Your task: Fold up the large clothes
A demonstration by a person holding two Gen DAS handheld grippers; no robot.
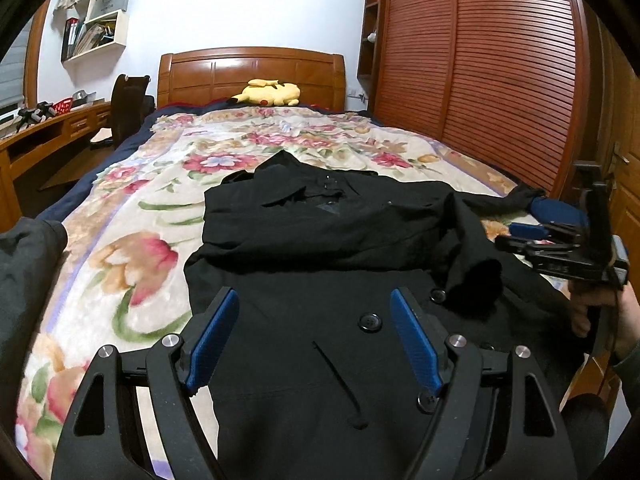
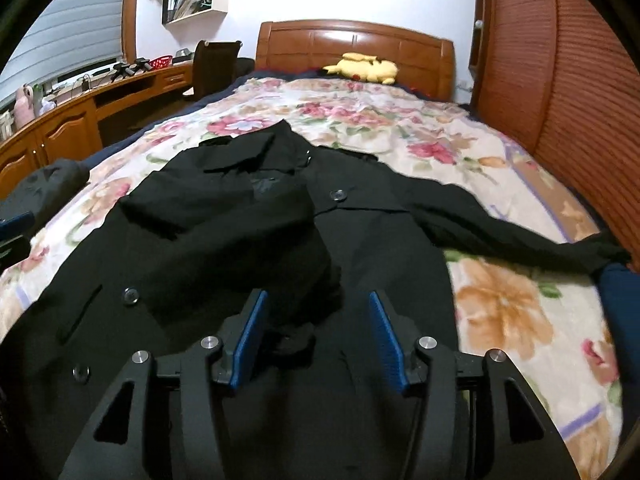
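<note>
A large black coat (image 1: 320,240) lies face up on the flowered bed cover (image 1: 120,248), collar toward the headboard. One sleeve is folded across its chest (image 2: 224,248). The other sleeve (image 2: 520,236) stretches out to the right across the cover. My left gripper (image 1: 314,300) is open and empty, hovering over the coat's lower front near its buttons. My right gripper (image 2: 318,304) is open and empty, hovering over the cuff of the folded sleeve. The right gripper also shows in the left wrist view (image 1: 536,236) at the right edge, over the bed's side.
A yellow plush toy (image 1: 268,94) lies by the wooden headboard (image 1: 252,68). A slatted wooden wardrobe (image 1: 480,80) stands along the right side. A desk (image 2: 80,116) and chair (image 2: 216,68) stand at the left. A dark garment (image 1: 28,264) lies at the bed's left edge.
</note>
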